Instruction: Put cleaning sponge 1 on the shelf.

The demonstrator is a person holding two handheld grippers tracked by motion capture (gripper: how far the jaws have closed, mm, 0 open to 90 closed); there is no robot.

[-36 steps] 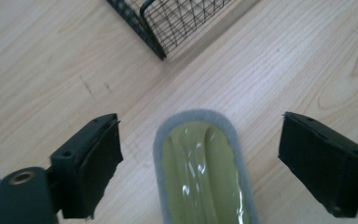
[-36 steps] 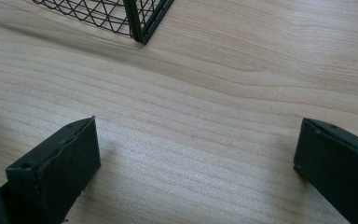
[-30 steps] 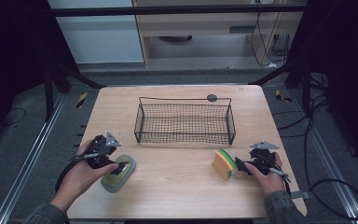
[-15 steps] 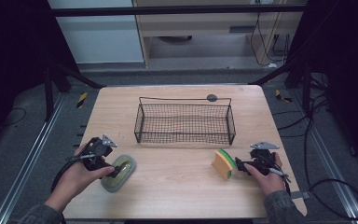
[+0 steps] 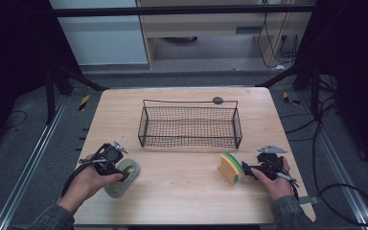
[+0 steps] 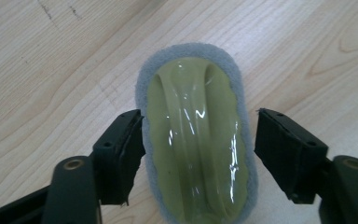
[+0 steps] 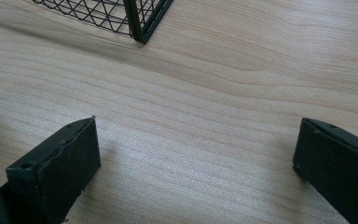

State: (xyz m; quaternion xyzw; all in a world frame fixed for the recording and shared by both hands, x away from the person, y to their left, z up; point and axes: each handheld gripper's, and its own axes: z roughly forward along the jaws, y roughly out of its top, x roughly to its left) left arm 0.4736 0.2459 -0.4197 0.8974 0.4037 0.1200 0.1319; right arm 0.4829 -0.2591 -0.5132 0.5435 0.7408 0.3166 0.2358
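Nearest the person, at the desk's [image 5: 182,201] front left, the left hand-held gripper [image 5: 117,168] sits low over a scrub pad [image 5: 121,178] with a grey felt rim and a glossy yellow-green plastic grip on top. Seen from the left gripper view, the scrub pad [image 6: 196,140] lies flat on the wood between the two black jaws of the left hand-held gripper [image 6: 198,154]. Those jaws have just been closing around it: the jaw at the left of that view is at the pad's grey rim, seemingly touching, while the other jaw stands a little off the opposite edge, so the pad is between them but not yet pinched.

At the front right, the right hand-held gripper [image 5: 246,171] rests near the desk surface, pointing toward a sponge [image 5: 230,167] that stands on edge, yellow with a green layer and an orange face. Its tips are just beside the sponge; from above it is hard to tell whether they touch it. Along the right gripper view, the jaws of the right hand-held gripper [image 7: 196,158] stand wide apart with bare wood between them, holding nothing.

Farther back, at the middle of the desk, stands a black wire basket [image 5: 190,125], a corner of which shows in the right gripper view [image 7: 142,21]. Behind its rear rim lies a small dark round disc [image 5: 217,100].
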